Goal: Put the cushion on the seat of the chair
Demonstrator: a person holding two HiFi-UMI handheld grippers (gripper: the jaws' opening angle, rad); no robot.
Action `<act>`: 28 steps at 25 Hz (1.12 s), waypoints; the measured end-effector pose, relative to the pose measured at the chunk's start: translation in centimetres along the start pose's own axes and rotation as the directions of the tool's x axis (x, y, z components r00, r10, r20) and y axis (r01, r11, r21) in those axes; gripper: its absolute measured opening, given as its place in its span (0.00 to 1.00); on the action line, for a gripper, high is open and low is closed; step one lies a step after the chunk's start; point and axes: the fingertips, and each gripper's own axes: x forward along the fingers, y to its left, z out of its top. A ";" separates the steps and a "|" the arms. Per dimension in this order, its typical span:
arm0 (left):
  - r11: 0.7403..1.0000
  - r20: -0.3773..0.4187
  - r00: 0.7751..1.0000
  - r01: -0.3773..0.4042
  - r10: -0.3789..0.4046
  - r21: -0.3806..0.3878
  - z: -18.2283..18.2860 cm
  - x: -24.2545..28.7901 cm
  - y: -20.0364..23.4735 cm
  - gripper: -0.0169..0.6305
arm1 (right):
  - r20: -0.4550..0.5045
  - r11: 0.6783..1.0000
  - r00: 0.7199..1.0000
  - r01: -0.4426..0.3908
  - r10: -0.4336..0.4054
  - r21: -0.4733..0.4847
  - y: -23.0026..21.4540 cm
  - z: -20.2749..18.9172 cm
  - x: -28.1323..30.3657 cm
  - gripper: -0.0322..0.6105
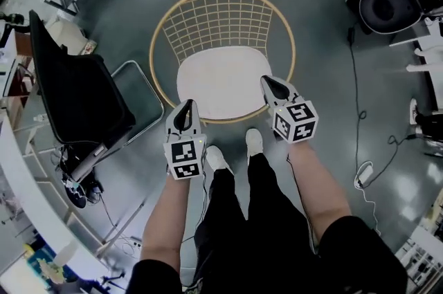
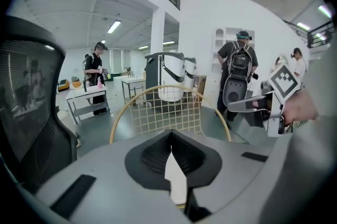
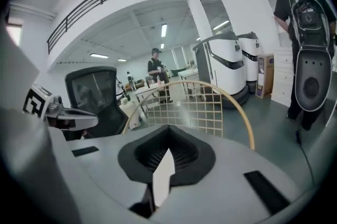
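Head view: shows the cushion (image 1: 221, 81) lying flat on the wire chair (image 1: 218, 19) seat, apparently already placed. Puts left gripper (image 1: 185, 109) and right gripper (image 1: 271, 84) by its near corners, likely for level carrying.

Left gripper view: shows jaws clenched, gripping nothing, aimed at the chair back.

Right gripper view: likewise clenched and empty.

White cushion (image 1: 221, 81), flat over seat, round wire chair (image 1: 221, 19)
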 end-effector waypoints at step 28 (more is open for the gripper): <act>0.973 0.196 0.953 0.231 -0.232 0.026 13.7 -21.4 -3.7 0.05 | 0.110 0.953 0.972 -0.175 0.207 -0.247 20.3 12.6 -19.1 0.07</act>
